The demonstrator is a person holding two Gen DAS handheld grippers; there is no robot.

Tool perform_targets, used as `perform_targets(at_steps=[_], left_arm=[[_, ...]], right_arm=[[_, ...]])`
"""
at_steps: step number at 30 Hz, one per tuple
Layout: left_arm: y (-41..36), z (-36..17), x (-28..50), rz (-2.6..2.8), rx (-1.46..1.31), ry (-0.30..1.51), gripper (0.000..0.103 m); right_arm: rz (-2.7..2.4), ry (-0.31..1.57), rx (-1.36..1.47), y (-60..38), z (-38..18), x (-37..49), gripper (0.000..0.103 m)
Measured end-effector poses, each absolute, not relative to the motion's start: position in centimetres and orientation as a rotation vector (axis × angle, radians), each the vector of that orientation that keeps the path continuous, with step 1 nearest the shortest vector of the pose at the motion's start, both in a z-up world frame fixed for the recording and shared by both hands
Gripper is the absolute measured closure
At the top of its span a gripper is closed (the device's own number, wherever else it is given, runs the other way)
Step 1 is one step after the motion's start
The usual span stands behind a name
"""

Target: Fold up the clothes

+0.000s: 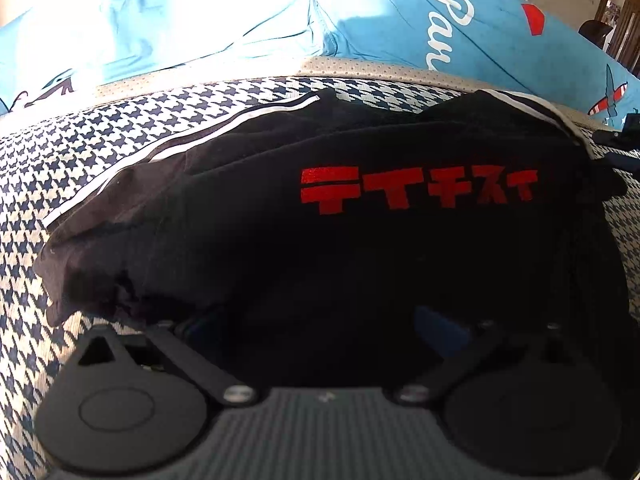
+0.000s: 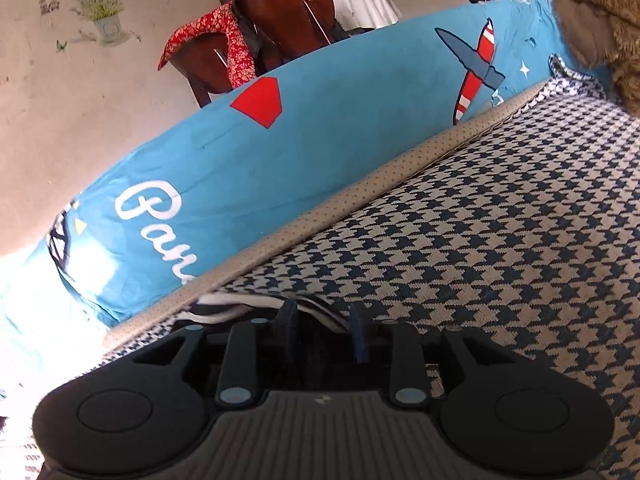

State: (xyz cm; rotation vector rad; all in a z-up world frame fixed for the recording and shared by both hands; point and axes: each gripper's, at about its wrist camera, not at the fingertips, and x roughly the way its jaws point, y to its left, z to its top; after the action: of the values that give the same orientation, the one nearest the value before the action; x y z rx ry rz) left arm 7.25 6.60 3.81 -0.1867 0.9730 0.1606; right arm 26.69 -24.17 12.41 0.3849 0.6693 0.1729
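My left gripper (image 1: 320,320) sits low at the near edge of the black shirt (image 1: 320,240), its fingers spread wide with dark cloth lying between and over them; I cannot tell whether they have hold of any of it. The shirt lies bunched on the houndstooth cover (image 1: 80,152), red lettering (image 1: 418,189) facing up, a white-striped edge (image 1: 224,124) along its far left side. Blue pillows (image 1: 400,20) line the far edge of the cover. My right gripper (image 2: 324,320) has its fingers drawn close together, pinching a striped, black-and-white edge of cloth (image 2: 240,306) down at the cover (image 2: 500,240). Beyond it stand a blue pillow (image 2: 320,128), a wooden chair (image 2: 280,12) with a red cloth (image 2: 212,28) draped over it.
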Motion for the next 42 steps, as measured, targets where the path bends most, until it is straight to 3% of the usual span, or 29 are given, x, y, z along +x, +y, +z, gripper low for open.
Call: perform_targets(at_steps=[2, 12, 30, 38, 39, 42], left_arm=[[6.4, 3.8, 7.2, 0.161, -0.182, 0.973, 0.0], [6.0, 3.7, 7.4, 0.167, -0.163, 0.972, 0.0], [5.3, 3.1, 7.7, 0.173, -0.121, 0.972, 0.0], [5.1, 2.8, 8.0, 0.172, -0.111, 0.972, 0.0], [5.0, 2.7, 8.0, 0.173, -0.109, 0.972, 0.0], [5.0, 2.6, 8.0, 0.172, -0.104, 0.971, 0.0]], right_arm=[[0.189, 0.664, 0.416, -24.8, 12.7, 26.6, 0.065], [0.11, 0.756, 0.374, -26.5, 11.8, 26.4, 0.065], [0.182, 0.943, 0.713, -28.4, 7.9, 25.8, 0.064], [0.181, 0.897, 0.753, -27.3, 7.3, 26.2, 0.059], [0.177, 0.887, 0.75, -27.1, 7.3, 26.3, 0.06], [0.156, 0.864, 0.738, -26.9, 7.5, 26.4, 0.083]])
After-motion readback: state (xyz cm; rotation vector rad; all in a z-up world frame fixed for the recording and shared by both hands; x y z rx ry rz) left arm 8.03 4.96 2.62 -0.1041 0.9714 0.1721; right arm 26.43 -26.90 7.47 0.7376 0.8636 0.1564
